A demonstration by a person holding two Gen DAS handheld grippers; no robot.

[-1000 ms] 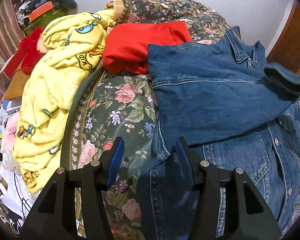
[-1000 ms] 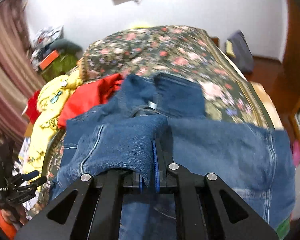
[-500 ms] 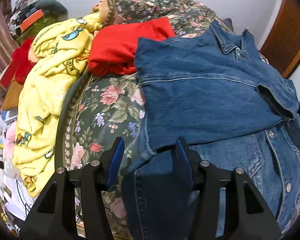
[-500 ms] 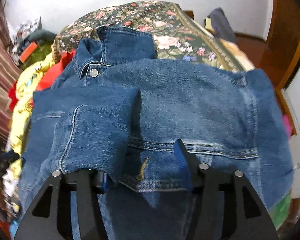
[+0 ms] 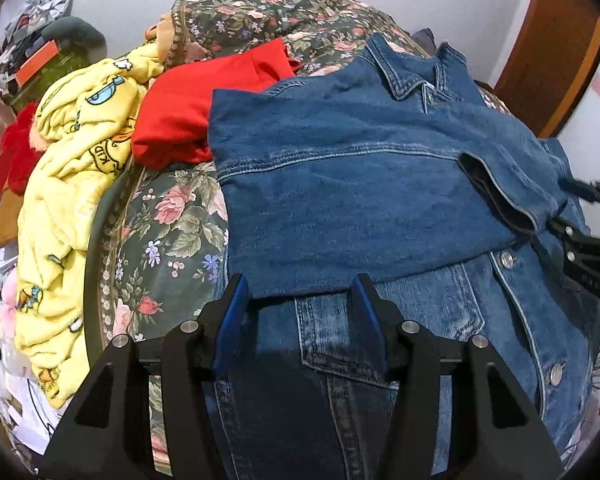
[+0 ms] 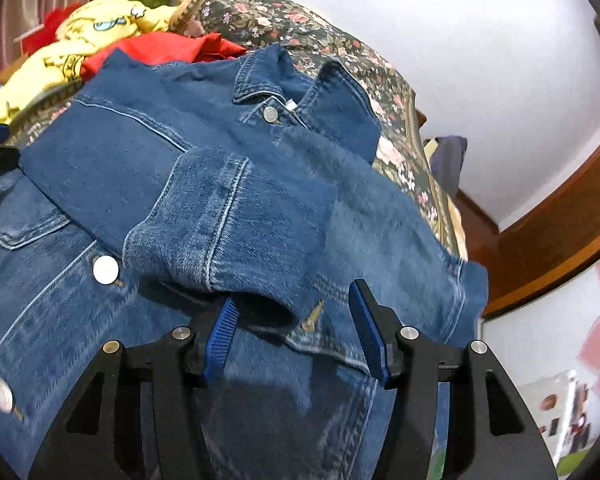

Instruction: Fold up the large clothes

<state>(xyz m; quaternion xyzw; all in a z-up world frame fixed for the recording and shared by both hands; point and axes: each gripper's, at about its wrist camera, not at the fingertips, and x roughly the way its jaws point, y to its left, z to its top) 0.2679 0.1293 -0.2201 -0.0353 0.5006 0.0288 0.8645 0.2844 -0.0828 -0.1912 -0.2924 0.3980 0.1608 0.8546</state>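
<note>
Denim jacket [image 5: 360, 184] lies front-up on the floral bedspread [image 5: 168, 232], collar away from the cameras. One sleeve is folded across the chest, its cuff [image 6: 228, 220] near the button placket. Left gripper [image 5: 300, 312] has jaws spread wide, empty, over the jacket's near edge. Right gripper [image 6: 296, 332] is also wide open, holding nothing, just below the cuff. A red garment [image 5: 204, 100] and a yellow blanket [image 5: 60, 208] are piled beside the jacket.
</note>
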